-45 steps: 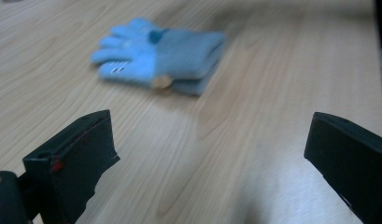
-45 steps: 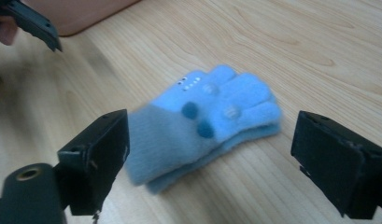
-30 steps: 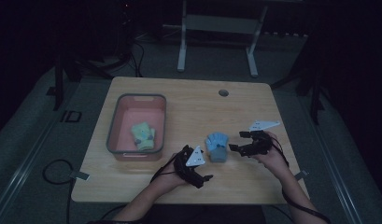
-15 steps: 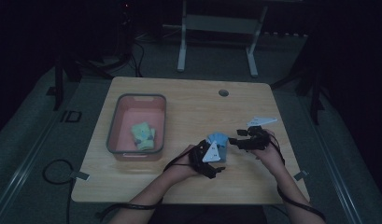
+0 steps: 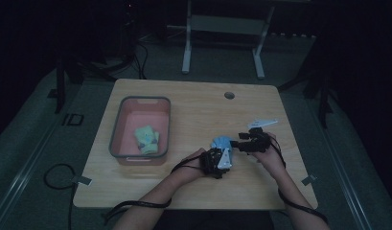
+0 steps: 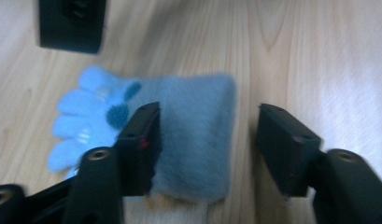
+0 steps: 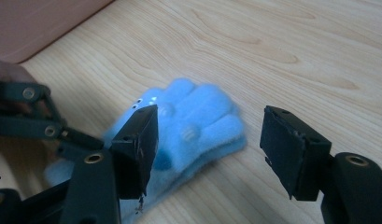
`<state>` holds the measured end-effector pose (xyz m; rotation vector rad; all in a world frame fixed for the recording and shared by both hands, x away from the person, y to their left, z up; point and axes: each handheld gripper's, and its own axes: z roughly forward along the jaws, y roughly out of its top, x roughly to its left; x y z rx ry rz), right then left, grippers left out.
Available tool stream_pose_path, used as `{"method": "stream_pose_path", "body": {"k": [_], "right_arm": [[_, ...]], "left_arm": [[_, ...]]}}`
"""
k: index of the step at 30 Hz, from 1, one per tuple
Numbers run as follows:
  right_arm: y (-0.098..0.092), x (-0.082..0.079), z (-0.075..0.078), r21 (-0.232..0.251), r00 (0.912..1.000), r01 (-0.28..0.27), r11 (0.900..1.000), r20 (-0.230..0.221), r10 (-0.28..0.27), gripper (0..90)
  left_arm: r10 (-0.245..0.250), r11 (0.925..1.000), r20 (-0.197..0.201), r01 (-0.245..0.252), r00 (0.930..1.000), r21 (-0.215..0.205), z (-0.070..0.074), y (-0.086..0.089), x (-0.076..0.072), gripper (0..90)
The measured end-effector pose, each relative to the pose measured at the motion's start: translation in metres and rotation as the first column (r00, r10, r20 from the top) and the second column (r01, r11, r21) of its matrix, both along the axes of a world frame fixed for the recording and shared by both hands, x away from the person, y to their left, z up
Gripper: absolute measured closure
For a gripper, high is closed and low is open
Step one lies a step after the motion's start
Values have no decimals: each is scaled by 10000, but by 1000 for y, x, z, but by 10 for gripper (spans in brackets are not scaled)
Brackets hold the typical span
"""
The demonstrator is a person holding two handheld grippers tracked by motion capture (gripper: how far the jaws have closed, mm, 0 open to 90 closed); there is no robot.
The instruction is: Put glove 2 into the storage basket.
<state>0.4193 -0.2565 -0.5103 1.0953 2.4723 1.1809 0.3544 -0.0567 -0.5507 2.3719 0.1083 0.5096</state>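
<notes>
A light blue fuzzy glove [image 5: 221,142] lies flat on the wooden table [image 5: 203,110], right of centre. My left gripper [image 5: 217,160] is down over its cuff end. In the left gripper view the cuff [image 6: 193,140] lies between the jaws of the left gripper [image 6: 216,140]: the left jaw rests against the fabric, the right jaw stands apart from it. These jaws have just been closing. My right gripper [image 5: 239,143] reaches in from the right. Its jaws have also narrowed, and the right gripper [image 7: 212,140] stands open around the glove's finger end [image 7: 198,121].
A pink bin [image 5: 116,132] with a grey rim stands on the table's left half and holds a pale green folded cloth item [image 5: 146,139]. A round hole [image 5: 229,95] sits near the table's far edge. Cables trail from both hands off the near edge.
My left hand has moved right and slightly forward onto the glove's cuff end, and its jaws have narrowed. The right hand has stayed nearly in place, with its jaws a little narrower.
</notes>
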Motion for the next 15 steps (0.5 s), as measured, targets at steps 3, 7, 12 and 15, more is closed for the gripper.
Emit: {"method": "stream_pose_path", "body": {"k": [3, 7, 12, 15], "right_arm": [[1, 4, -6, 48, 9992, 234, 9997, -320, -232, 395], [5, 6, -12, -106, 9978, 419, 9991, -514, -424, 392], [10, 8, -21, -343, 9939, 677, 9971, -850, -704, 388], [14, 12, -29, -366, 9903, 832, 9959, -1086, -867, 372]], "left_arm": [[189, 9998, 113, -190, 9998, 83, 1, 1, 4, 667], [167, 9999, 52, -167, 9998, 36, 1, 3, 5, 713], [119, 9999, -175, -119, 9998, -6, 1, 3, 7, 724], [24, 10000, -299, -23, 9995, 25, 2, 4, 9, 729]]}}
